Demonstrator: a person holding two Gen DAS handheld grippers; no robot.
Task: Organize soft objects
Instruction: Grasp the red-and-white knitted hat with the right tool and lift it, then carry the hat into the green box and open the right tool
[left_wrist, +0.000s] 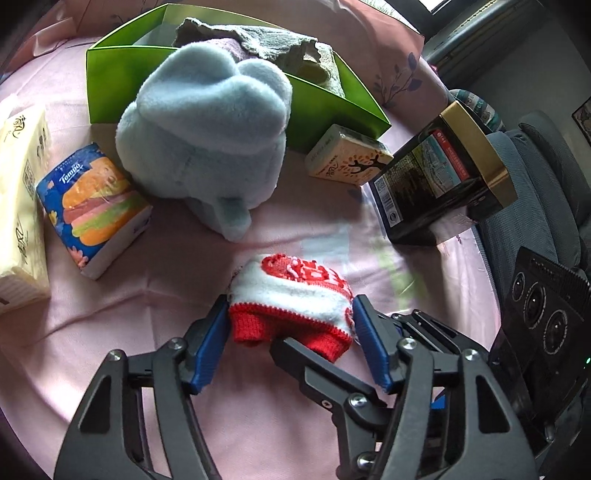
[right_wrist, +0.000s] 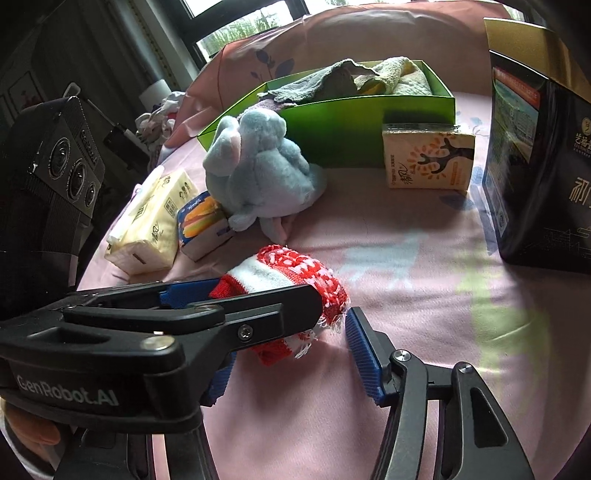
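Our left tongs (left_wrist: 290, 332) clasp the red-and-white knit (left_wrist: 291, 291); our right tongs (right_wrist: 288, 343) straddle it, perhaps touching, grip unclear.

knit sock (left_wrist: 291, 295): red-white pattern | plush (left_wrist: 207, 147): pale blue | box (left_wrist: 110, 92): green, likely glossy

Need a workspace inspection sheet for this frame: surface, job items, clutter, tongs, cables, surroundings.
Surface: pink sheet, wrinkled.
Job's things: red-and-white knit piece nearest the cameras; blue plush in front of the green box; towels in the box.
Clutter: Tempo tissue pack, yellow tissue pack, tree-print tissue pack, black carton.
Grippers: left tongs press the knit piece from both sides; right tongs open, straddling its frayed end.
Cables: nothing seen.
Surroundings: pillow, window behind.
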